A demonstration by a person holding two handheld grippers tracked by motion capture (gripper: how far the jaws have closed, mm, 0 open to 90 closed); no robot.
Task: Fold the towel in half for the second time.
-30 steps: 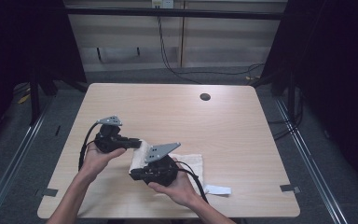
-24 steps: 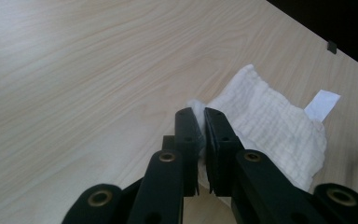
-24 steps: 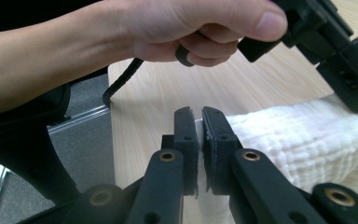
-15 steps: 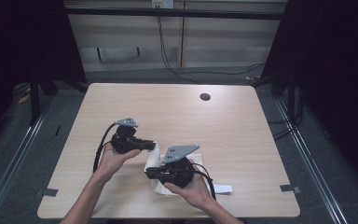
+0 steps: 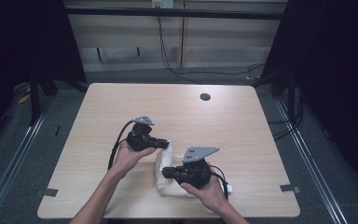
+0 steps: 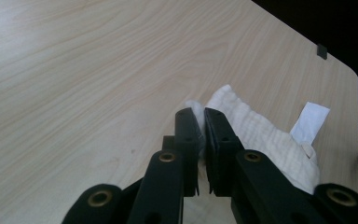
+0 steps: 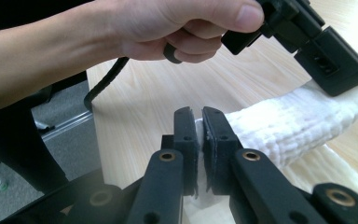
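White cotton towel [image 5: 170, 175] near front edge of surface [image 5: 242, 130], part-folded; left gripper [image 5: 164, 143] clamped on far corner, right gripper [image 5: 166, 172] clamped on near edge; soft, light, floppy, likely sags between grips; pinch corners, keep taut.

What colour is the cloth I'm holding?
The cloth is white with a fine ribbed weave, best seen in the right gripper view.

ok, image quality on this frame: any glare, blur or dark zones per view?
High view: table evenly lit, surroundings near black, towel slightly soft. Left gripper view: towel sharp, near joints of the left claw soft, top-right corner black. Right gripper view: foreground blurred and hazy at the bottom by the right claw, hand brightly lit.
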